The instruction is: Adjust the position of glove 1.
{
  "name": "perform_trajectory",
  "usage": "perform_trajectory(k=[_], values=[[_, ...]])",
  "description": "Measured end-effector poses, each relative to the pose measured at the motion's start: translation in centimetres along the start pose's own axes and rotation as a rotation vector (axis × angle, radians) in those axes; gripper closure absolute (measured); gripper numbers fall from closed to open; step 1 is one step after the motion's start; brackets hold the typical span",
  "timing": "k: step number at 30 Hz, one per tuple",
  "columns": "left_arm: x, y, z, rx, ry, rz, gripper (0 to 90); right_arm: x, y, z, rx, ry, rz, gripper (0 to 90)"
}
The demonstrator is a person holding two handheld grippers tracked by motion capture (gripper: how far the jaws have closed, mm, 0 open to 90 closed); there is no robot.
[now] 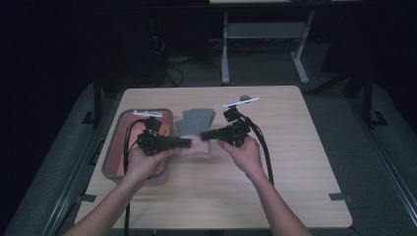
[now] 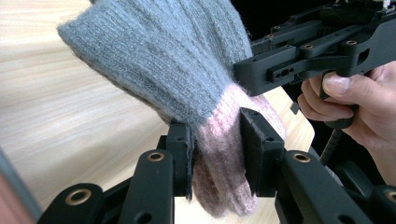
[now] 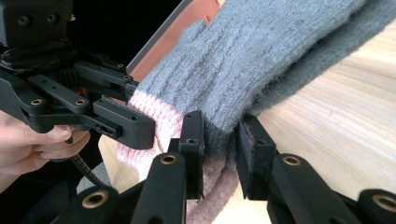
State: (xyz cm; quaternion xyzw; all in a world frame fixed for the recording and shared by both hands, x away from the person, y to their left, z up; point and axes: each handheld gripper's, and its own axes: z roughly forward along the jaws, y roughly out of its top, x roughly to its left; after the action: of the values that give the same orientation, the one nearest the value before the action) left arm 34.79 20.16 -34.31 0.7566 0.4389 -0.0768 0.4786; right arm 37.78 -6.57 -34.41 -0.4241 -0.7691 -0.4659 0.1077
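A grey knitted glove with a pink cuff lies at the middle of the wooden table, its fingers pointing away. My left gripper comes in from the left and is shut on the cuff. In the left gripper view the pink cuff is pinched between the left gripper's black jaws. My right gripper reaches in from the right and is shut on the glove where grey meets pink. The right gripper's jaws squeeze the fabric, and the glove's wrist end is lifted slightly off the table.
A grey-rimmed tray with a brownish-pink floor sits at the table's left, just under the left hand; its edge shows behind the glove. Bare wood lies to the right and front. A desk frame stands beyond the far edge.
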Motion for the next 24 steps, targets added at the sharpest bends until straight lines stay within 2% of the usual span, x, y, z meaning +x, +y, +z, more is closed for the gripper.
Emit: perform_trajectory(k=[14, 24], values=[[1.0, 0.2, -2.7, -0.015, 0.024, -0.003, 67.0, 1.5, 1.6, 2.0, 0.007, 0.026, -0.022, 73.7], [1.6, 0.2, -4.0, -0.025, 0.043, -0.006, 67.1, 2.1, 2.6, 3.1, 0.021, 0.036, -0.037, 73.8]])
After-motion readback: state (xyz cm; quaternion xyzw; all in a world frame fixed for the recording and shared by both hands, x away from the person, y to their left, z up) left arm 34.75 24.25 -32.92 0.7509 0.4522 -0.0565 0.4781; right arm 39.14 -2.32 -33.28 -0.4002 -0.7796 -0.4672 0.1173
